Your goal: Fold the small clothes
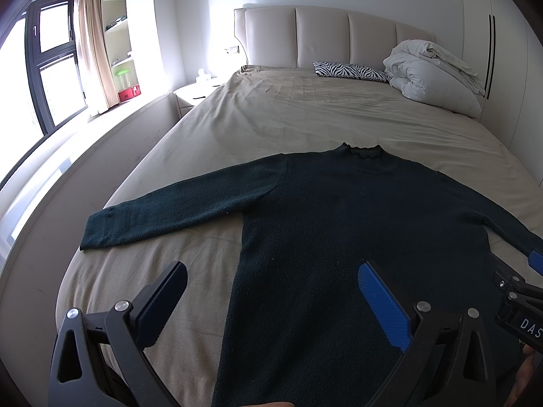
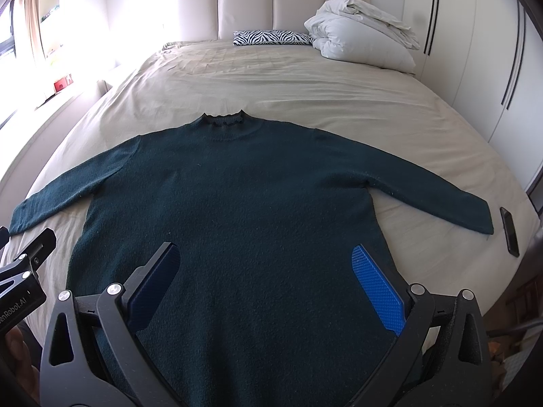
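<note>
A dark green knit sweater point(image 1: 356, 224) lies flat on the beige bed sheet point(image 1: 305, 118), collar toward the headboard, both sleeves spread out; it also shows in the right wrist view point(image 2: 244, 203). My left gripper point(image 1: 271, 271) is open and empty above the sweater's lower left edge. My right gripper point(image 2: 264, 254) is open and empty above the sweater's lower middle. The right gripper's tip shows at the right edge of the left wrist view point(image 1: 522, 278).
A black phone point(image 2: 509, 230) lies on the bed by the right sleeve cuff. A zebra pillow point(image 2: 271, 37) and a bundled white duvet point(image 2: 363, 34) sit at the headboard. Window, curtain and shelves stand left; white wardrobe doors point(image 2: 475, 51) stand right.
</note>
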Action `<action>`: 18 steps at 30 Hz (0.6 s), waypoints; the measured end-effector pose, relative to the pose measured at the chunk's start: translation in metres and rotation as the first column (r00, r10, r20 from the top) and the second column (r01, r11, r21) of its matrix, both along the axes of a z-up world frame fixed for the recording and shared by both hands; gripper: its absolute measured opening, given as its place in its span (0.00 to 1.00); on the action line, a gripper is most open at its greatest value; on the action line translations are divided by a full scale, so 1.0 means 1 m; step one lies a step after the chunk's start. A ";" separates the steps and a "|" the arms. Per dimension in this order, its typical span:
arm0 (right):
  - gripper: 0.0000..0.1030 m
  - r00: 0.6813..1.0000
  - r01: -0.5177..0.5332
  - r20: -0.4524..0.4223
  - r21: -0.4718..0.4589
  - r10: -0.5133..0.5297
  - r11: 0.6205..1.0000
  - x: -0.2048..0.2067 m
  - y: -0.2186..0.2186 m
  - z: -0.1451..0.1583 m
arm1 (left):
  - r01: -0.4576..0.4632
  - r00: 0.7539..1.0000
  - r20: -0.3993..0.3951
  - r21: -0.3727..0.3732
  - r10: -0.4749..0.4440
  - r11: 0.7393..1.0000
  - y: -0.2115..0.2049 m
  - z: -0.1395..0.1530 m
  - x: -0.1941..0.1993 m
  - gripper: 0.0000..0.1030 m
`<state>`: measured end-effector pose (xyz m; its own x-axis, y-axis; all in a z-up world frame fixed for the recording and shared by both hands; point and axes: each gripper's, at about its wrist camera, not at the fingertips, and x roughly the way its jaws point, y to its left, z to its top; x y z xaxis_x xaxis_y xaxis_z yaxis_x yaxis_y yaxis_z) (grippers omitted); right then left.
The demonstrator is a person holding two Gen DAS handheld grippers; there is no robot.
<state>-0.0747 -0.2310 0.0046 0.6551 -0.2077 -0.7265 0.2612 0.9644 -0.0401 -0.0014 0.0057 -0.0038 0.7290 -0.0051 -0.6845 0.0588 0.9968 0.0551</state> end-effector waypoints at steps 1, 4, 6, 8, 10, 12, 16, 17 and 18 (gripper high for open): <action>1.00 1.000 0.000 -0.001 0.000 0.000 1.000 0.000 0.000 0.000 | 0.002 1.000 0.000 -0.001 -0.002 1.000 0.001 -0.001 -0.001 1.00; 1.00 1.000 0.001 -0.001 -0.001 -0.001 1.000 0.001 0.000 0.001 | 0.003 1.000 -0.002 -0.001 -0.003 1.000 0.003 -0.005 0.000 1.00; 1.00 1.000 0.002 -0.002 0.000 -0.002 1.000 0.001 -0.001 0.000 | 0.003 1.000 -0.005 -0.004 -0.003 1.000 0.004 -0.010 -0.002 1.00; 1.00 1.000 0.003 -0.003 0.002 -0.003 1.000 -0.001 -0.002 -0.002 | 0.001 1.000 -0.013 -0.007 -0.001 1.000 0.004 -0.013 -0.002 1.00; 1.00 1.000 0.005 -0.004 0.005 -0.005 1.000 -0.002 -0.002 -0.005 | 0.000 1.000 -0.020 -0.012 0.000 1.000 0.003 -0.014 0.000 1.00; 1.00 1.000 0.006 -0.006 0.014 -0.006 1.000 -0.001 -0.003 -0.010 | 0.005 0.999 -0.034 -0.025 -0.005 1.000 0.002 -0.017 0.001 1.00; 1.00 1.000 0.027 0.002 0.059 -0.027 0.998 -0.002 -0.021 -0.014 | 0.021 0.995 -0.092 -0.072 -0.028 0.997 0.001 -0.029 0.007 1.00; 1.00 0.999 0.038 0.014 0.085 -0.039 0.996 -0.004 -0.031 -0.015 | 0.023 0.995 -0.098 -0.071 -0.030 0.997 0.000 -0.033 0.008 1.00; 1.00 0.998 0.051 0.028 0.116 -0.055 0.992 -0.007 -0.043 -0.017 | 0.025 0.994 -0.102 -0.063 -0.031 0.998 -0.001 -0.036 0.008 1.00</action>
<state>-0.0815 -0.2743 -0.0123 0.6682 -0.1589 -0.7268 0.3117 0.9468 0.0796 0.0071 0.0046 -0.0400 0.6535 -0.0689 -0.7537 0.0889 0.9959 -0.0140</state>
